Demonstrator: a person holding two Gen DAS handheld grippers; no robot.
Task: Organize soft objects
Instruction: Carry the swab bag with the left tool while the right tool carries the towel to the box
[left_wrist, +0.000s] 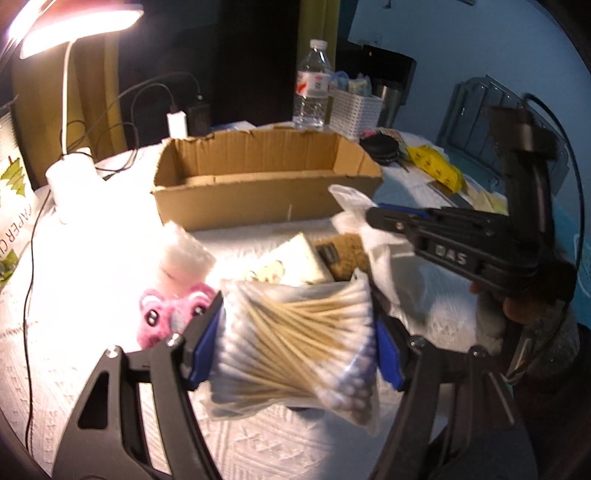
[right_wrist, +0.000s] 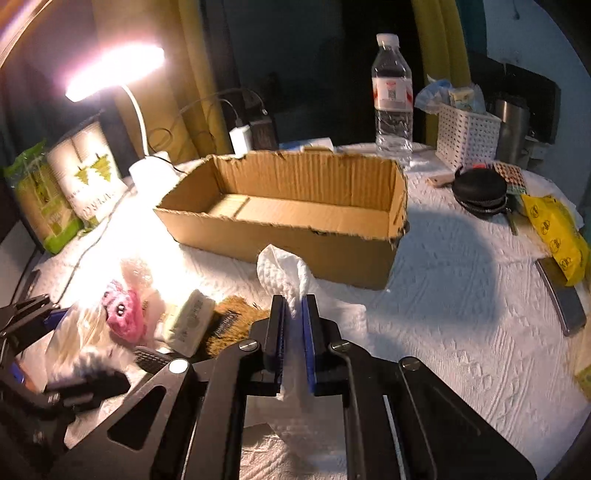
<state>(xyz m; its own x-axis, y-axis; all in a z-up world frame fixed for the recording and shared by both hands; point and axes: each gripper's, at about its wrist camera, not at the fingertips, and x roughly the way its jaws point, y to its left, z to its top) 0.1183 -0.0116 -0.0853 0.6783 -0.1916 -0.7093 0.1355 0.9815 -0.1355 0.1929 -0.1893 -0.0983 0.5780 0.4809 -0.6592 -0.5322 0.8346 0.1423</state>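
The left hand-held gripper (left_wrist: 295, 332) is clamping the cotton-swab bag (left_wrist: 295, 343) crosswise, the cardboard box (left_wrist: 266, 177) lying ahead; the right hand-held gripper (right_wrist: 294, 325), nearer, is pinching a paper towel (right_wrist: 284, 273).

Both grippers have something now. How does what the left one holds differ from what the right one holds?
The left gripper clamps a clear bag of cotton swabs, bulky, so its jaws stand wide apart. The right gripper pinches a white paper towel, thin and crumpled, so its jaws are nearly together. Both are lifted, short of the cardboard box.
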